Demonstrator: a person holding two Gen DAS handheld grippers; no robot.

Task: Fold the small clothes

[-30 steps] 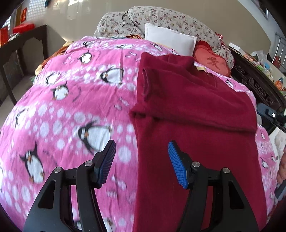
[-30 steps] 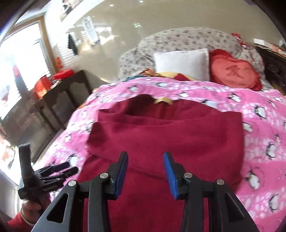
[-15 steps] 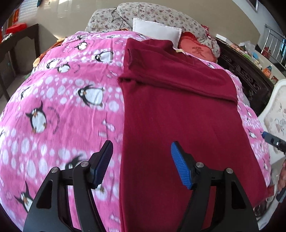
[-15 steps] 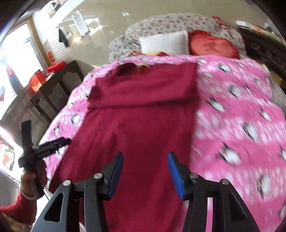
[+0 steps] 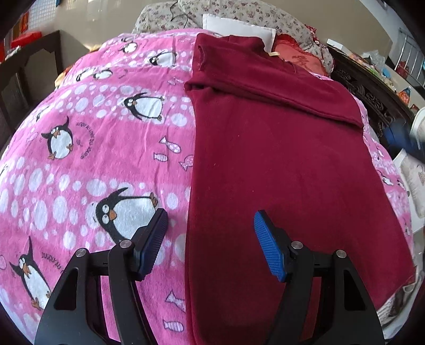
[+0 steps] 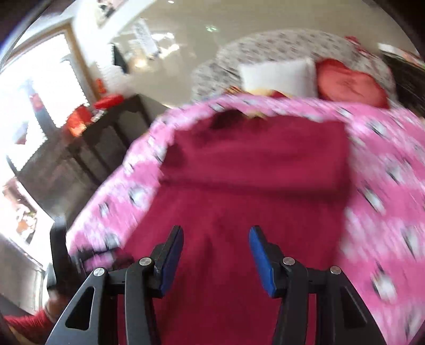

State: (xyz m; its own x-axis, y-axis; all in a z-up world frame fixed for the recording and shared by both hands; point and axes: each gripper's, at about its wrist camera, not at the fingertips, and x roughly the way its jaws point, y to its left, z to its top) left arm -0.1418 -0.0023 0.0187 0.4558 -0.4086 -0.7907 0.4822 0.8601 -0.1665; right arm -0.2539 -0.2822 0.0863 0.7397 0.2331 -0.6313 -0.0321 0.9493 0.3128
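Note:
A dark red sweater (image 5: 279,148) lies flat on the pink penguin blanket (image 5: 93,148), its sleeves folded across the chest near the collar. My left gripper (image 5: 209,244) is open and empty, low over the sweater's left edge near the hem. In the blurred right wrist view the sweater (image 6: 239,191) fills the middle, and my right gripper (image 6: 216,257) is open and empty above its lower part. The left gripper (image 6: 61,254) shows at the lower left of that view.
A white pillow (image 5: 239,29), a red heart cushion (image 5: 300,57) and a floral bolster (image 5: 239,13) lie at the bed's head. A dark carved wooden side (image 5: 372,98) runs along the right. A dark table (image 6: 101,143) stands to the left of the bed.
Both grippers have pulled back from the folded sleeves toward the sweater's hem and dropped lower. Both stay open. The right wrist view is now motion-blurred.

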